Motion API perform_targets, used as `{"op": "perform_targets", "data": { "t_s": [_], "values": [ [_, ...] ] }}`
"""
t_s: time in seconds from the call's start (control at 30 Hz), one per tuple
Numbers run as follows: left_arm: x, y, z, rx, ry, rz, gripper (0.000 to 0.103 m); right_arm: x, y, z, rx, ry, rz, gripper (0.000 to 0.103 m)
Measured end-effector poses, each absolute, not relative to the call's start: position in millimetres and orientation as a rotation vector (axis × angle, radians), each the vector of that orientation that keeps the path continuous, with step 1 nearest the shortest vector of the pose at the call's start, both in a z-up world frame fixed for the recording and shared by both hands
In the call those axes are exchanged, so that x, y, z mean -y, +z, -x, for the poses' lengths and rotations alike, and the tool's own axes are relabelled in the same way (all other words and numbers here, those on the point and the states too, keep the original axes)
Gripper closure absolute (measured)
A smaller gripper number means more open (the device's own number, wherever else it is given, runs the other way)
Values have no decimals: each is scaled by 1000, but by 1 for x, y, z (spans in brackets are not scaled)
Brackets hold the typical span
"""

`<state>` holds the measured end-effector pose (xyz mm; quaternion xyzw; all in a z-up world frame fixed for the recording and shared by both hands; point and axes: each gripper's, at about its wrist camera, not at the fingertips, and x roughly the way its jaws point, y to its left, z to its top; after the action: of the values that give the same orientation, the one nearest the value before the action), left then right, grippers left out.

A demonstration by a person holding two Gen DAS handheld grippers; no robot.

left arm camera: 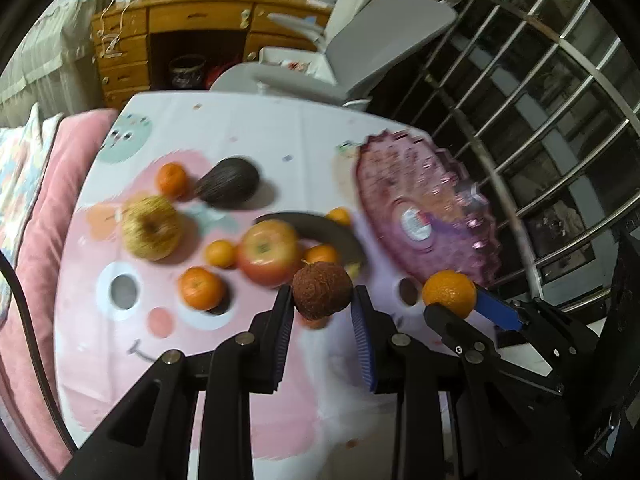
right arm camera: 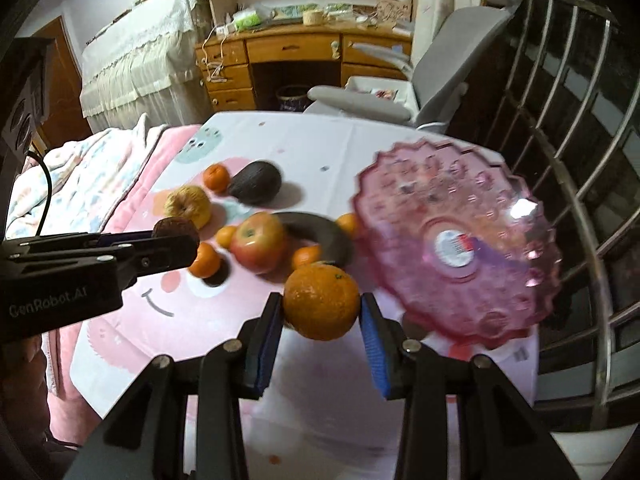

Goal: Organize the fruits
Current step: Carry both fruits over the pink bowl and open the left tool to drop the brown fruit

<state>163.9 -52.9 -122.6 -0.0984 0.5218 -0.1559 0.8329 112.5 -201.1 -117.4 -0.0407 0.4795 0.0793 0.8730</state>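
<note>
My left gripper [left arm camera: 322, 300] is shut on a brown round fruit [left arm camera: 322, 290] and holds it above the table's near side; it also shows in the right wrist view [right arm camera: 176, 229]. My right gripper [right arm camera: 322, 308] is shut on an orange [right arm camera: 322, 300], just left of the pink glass plate [right arm camera: 480, 280]; the orange also shows in the left wrist view [left arm camera: 450, 293]. On the table lie a red apple [right arm camera: 258, 247], a yellow apple [right arm camera: 188, 205], a dark avocado [right arm camera: 255, 187], a blackened banana [right arm camera: 320, 232] and several mandarins [right arm camera: 205, 260].
The table carries a pink cartoon cloth [right arm camera: 168, 320]. A pink bed [left arm camera: 44, 200] lies along the left. A metal window grille [right arm camera: 580, 160] stands at the right. A grey chair [right arm camera: 440, 72] and a wooden desk [right arm camera: 296, 52] stand behind the table.
</note>
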Motion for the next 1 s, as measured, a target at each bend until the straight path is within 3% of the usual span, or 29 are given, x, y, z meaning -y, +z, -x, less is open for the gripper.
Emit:
{"op": "perform_targets", "data": {
  "t_s": [0.37, 0.9, 1.0],
  "values": [
    [160, -108, -182, -1060, -391, 123, 75, 295, -116, -121, -1022, 135, 24, 64],
    [235, -180, -236, -1231, -391, 72, 75, 365, -176, -155, -1188, 144, -96, 63],
    [232, -184, -238, -1251, -393, 88, 70, 365, -180, -159, -1192, 128, -103, 63]
  ]
}}
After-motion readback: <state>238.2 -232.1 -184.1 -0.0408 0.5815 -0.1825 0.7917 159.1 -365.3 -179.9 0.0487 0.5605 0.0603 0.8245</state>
